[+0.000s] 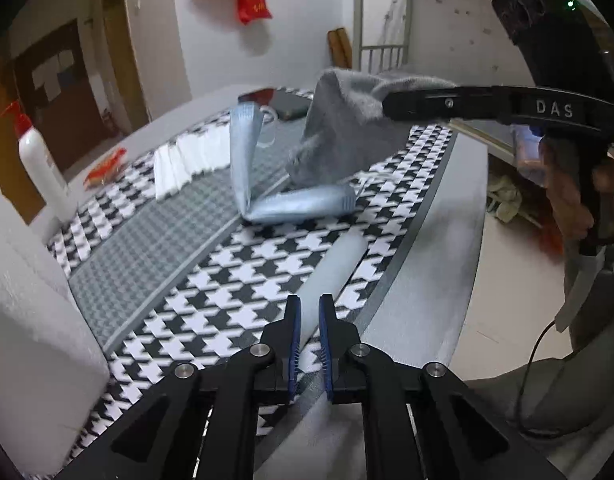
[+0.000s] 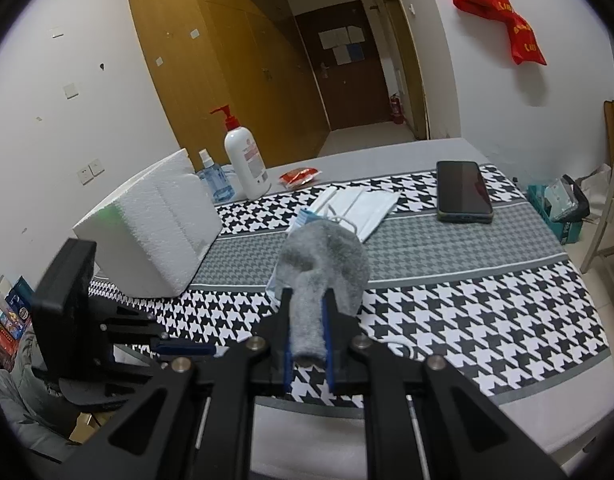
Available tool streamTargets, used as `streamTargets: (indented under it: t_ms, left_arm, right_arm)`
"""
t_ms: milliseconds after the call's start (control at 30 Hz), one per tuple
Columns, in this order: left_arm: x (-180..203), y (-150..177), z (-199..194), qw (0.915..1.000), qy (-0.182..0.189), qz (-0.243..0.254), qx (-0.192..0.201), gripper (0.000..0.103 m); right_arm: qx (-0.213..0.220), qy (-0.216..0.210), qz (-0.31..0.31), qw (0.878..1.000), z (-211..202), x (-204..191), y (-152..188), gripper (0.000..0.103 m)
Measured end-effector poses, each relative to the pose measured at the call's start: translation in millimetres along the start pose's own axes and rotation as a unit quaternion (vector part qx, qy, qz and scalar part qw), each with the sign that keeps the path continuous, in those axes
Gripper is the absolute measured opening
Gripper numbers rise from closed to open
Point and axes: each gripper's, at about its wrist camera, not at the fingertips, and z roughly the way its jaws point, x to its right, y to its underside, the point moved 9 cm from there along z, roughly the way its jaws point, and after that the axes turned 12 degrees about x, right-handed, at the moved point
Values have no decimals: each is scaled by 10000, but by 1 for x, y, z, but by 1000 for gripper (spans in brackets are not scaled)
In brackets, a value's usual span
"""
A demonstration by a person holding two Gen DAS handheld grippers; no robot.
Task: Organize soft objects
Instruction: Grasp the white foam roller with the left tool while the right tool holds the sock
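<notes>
- Our right gripper (image 2: 309, 320) has its blue-padded jaws clamped on the narrow end of a fuzzy grey knitted sock (image 2: 327, 264), with the wider part bulging out ahead of the fingertips.
- From the left wrist view we see that same sock (image 1: 347, 132) lifted above the black-and-white houndstooth cloth (image 1: 243, 280), hanging from the right gripper (image 1: 391, 104).
- Our left gripper (image 1: 309, 312) hovers low over the cloth near the table edge, its jaws a narrow gap apart and gripping nothing.
- A pale blue face mask (image 1: 267, 184) stands partly folded up under the sock.
- A stack of white face masks (image 2: 359, 204) lies further back, beside a black smartphone (image 2: 463, 192).
- A white foam block (image 2: 155, 220) sits at the left, with a white pump bottle with red nozzle (image 2: 245, 160) behind it.
</notes>
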Motion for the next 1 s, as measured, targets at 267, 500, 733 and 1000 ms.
streamTargets:
  t_ms: [267, 500, 733, 1000]
  left_arm:
    - [-6, 6, 15, 9991, 292, 199, -254, 32]
    - [-4, 12, 24, 9967, 542, 438, -415, 41]
    - [-4, 11, 30, 9947, 779, 472, -477, 33]
    - [1, 4, 23, 9951, 808, 523, -245, 22]
  right_arm:
    - [96, 123, 53, 9999, -12, 7, -2, 15]
    - [131, 316, 197, 9992, -21, 16, 5, 15]
    - [178, 483, 284, 9983, -31, 23, 7, 15]
    - [238, 614, 386, 9971, -36, 28, 8, 15]
